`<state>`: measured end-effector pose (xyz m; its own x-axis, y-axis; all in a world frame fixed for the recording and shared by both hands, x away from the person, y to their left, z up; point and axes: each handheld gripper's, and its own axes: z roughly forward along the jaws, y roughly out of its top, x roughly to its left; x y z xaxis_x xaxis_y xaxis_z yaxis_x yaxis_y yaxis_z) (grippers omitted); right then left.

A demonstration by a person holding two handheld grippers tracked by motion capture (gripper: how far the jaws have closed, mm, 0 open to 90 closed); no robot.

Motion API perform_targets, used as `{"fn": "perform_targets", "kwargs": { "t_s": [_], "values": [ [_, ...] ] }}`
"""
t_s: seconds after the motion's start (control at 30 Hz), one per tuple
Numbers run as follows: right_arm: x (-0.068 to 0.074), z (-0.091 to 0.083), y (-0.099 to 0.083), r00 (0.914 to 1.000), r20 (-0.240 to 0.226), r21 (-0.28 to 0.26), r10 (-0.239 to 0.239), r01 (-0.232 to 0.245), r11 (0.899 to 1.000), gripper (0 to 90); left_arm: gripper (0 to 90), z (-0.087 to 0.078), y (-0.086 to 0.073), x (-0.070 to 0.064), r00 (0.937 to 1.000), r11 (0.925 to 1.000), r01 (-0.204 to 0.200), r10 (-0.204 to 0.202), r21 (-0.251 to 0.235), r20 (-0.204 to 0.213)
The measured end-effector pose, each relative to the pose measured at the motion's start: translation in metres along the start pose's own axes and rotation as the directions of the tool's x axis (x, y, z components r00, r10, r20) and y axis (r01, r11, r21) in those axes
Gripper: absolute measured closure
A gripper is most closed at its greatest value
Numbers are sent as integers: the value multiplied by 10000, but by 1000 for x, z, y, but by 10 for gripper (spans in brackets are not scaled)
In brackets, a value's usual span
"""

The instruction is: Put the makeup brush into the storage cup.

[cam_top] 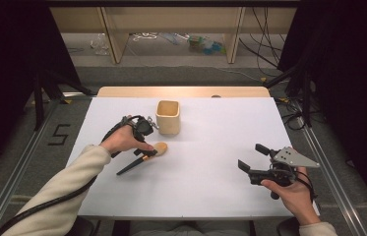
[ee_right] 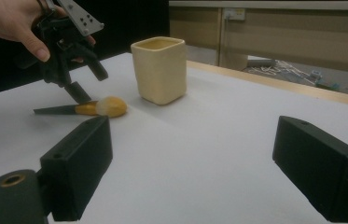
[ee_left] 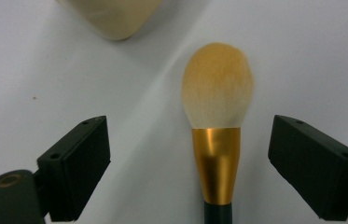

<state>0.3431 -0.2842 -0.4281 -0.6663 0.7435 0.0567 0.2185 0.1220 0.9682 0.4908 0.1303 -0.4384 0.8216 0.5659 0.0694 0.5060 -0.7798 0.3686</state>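
A white table (cam_top: 210, 162) carries a makeup brush (cam_top: 144, 156) and cream cup (cam_top: 168, 117).

Orange-bristled brush (ee_left: 217, 86) with gold ferrule; cream cup (cam_top: 167, 117); white table (cam_top: 210, 167).

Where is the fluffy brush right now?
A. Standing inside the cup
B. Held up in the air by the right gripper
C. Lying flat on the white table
C: the brush lies flat on the table between the open jaws of the left gripper, beside the cup.
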Motion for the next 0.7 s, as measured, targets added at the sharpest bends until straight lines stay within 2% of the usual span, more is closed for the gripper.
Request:
{"fn": "perform_targets", "kwargs": {
  "t_s": [0.1, 0.2, 0.23, 0.33, 0.47, 0.53, 0.57, 0.6, 0.7],
  "values": [
    [0, 0, 0, 10000, -8, 98, -12, 12, 10000, 132, 142, 2, 2, 0, 9999, 9994, -119, 118, 340, 36],
    [0, 0, 0, 10000, 14, 72, -21, 21, 10000, 132, 148, 3, 4, 0, 10000, 9984, 23, -25, 567, 26],
    [0, -2, 1, 10000, -7, 398, -12, 12, 9992, 132, 148, 4, 5, 0, 10000, 9978, -21, 15, 661, 83],
    [0, -2, 1, 10000, 17, 369, -48, 47, 9993, 133, 149, 5, 7, 1, 9999, 9963, -144, 138, 845, 71],
    [0, -1, 0, 10000, 68, 155, -27, 26, 9999, 133, 150, 8, 9, 2, 9994, 9929, -163, 126, 1179, 318],
    [0, -1, 0, 10000, 61, 160, -31, 30, 9999, 134, 151, 11, 10, 1, 9994, 9910, -206, 165, 1324, 316],
    [0, -1, 0, 9999, 109, 176, -22, 20, 9998, 134, 151, 13, 10, 1, 9986, 9849, -420, 362, 1678, 375],
    [0, -1, 0, 9999, 107, 175, -16, 14, 9998, 133, 151, 15, 10, 1, 9984, 9829, -460, 397, 1783, 390],
    [0, -1, 0, 10000, 95, 172, -29, 28, 9998, 133, 152, 18, 10, 0, 9986, 9807, -447, 385, 1906, 357]
  ]
}}
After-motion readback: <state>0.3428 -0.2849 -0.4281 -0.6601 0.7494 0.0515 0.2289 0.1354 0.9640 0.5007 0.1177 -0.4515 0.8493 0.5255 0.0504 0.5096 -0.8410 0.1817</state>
